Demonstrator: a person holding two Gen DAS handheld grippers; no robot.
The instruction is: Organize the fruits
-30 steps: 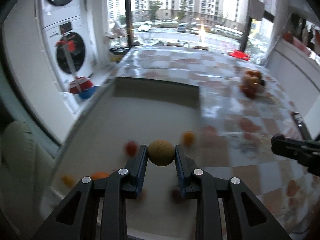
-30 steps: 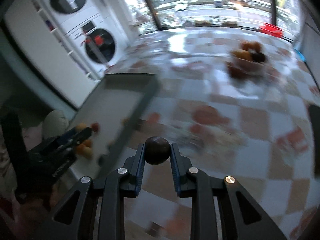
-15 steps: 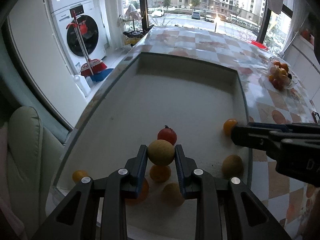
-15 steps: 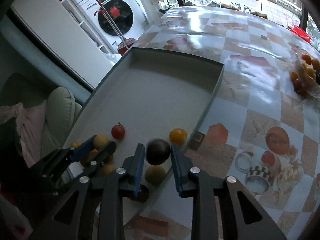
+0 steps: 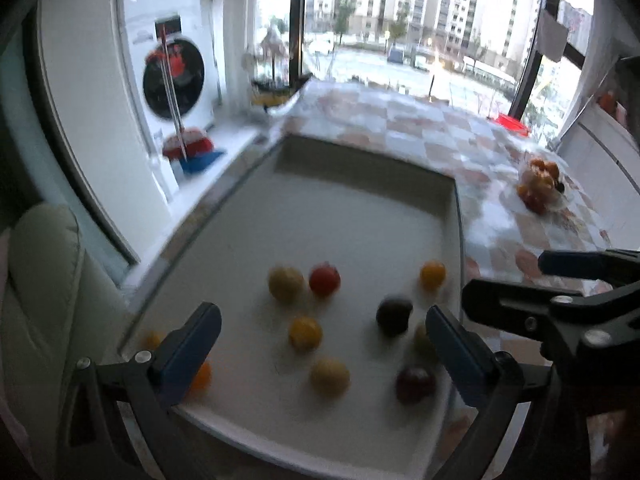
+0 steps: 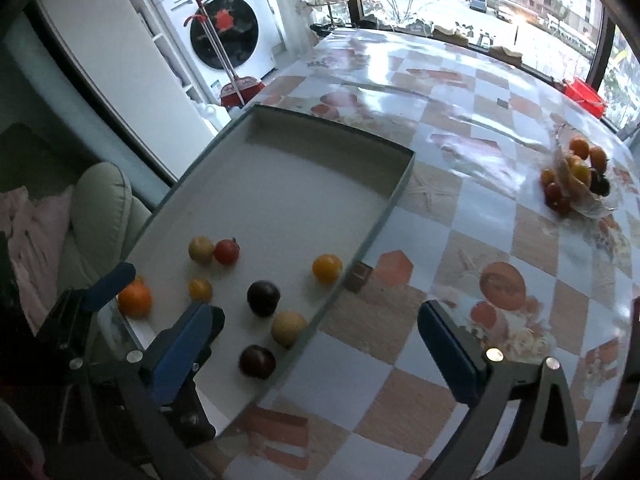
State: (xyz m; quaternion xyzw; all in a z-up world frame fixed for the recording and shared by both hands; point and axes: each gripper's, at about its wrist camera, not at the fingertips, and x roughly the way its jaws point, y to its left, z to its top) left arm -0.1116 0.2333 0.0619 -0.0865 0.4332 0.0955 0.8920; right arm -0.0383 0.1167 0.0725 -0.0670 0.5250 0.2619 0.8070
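A shallow grey tray (image 5: 360, 208) (image 6: 304, 184) holds several small fruits. My left gripper (image 5: 322, 342) hovers over its near end, jaws opening wide with nothing pressed between them. Under it a tan fruit (image 5: 285, 283) rests beside a red tomato (image 5: 325, 279). My right gripper (image 6: 318, 340) is over the tray's right rim, jaws likewise opening and gripping nothing. A dark fruit (image 6: 263, 298) lies on the tray floor just ahead of its left finger. Each gripper shows at the side of the other's view.
A glass bowl (image 6: 576, 184) with more fruits stands far right on the checked tablecloth (image 6: 460, 240). A small brown block (image 6: 359, 276) sits against the tray's right rim. Left of the table are a padded chair (image 6: 100, 208) and a washing machine (image 6: 224, 32).
Both grippers went from shut to wide open. The tan fruit left the left jaws and the dark fruit left the right jaws; both now lie in the tray.
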